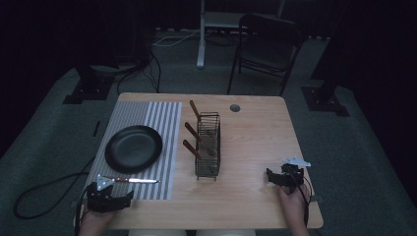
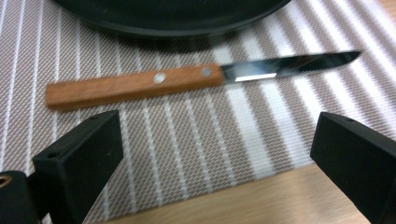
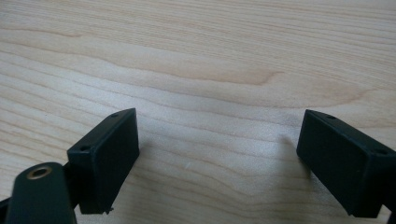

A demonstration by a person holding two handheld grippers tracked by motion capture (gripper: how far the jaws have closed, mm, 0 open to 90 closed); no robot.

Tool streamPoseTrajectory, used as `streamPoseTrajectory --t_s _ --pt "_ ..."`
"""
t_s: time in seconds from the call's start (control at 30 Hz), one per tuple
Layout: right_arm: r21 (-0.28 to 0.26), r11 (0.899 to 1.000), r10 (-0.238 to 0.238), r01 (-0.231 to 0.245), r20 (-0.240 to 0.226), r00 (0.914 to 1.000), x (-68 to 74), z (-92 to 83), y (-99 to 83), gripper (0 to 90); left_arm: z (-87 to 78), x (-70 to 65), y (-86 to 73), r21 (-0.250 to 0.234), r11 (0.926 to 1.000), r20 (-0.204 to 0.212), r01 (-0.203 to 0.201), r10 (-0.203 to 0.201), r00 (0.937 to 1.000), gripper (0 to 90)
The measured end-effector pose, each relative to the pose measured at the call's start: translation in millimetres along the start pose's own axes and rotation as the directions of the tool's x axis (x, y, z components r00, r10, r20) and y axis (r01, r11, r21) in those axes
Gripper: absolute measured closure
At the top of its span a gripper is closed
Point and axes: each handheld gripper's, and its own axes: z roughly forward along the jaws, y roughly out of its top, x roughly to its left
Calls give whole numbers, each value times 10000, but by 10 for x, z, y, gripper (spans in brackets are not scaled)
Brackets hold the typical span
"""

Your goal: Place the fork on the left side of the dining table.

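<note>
Knife (image 2: 187,77) flat on placemat (image 2: 187,154) near table's (image 1: 255,142) front-left corner, just before plate (image 2: 173,18), handle clear for pickup; left gripper (image 2: 215,154) spread wide short of it, right gripper (image 3: 217,154) likewise spread over front-right bare wood, idle.

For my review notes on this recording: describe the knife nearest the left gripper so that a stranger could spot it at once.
On the wooden table, a striped placemat covers the left part, with a black plate on it. Just in front of that plate, ahead of the open left gripper, lies the knife. Unlike the wooden-handled utensils standing in the wire basket, it lies flat, blade bare.
</note>
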Motion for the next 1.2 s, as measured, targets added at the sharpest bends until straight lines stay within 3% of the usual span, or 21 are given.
streamPoseTrajectory --t_s 0.43,0.73,0.97,1.2 --pt "0 10000 1 -1 -1 10000 0 0 0 127 -34 -153 301 -515 9983 761 -280 318 9966 36" --pt "0 10000 -20 20 -1 10000 -2 0 -1 127 -28 -279 508 -696 9957 958 -608 673 9931 37" --pt "-5 10000 -16 16 -3 10000 -2 1 -1 127 -41 -411 664 -826 9933 1235 -806 904 9882 37" --pt "-9 10000 -14 14 -2 10000 -1 1 -1 127 -185 -617 803 -1268 9858 1678 -1105 1311 9771 37"
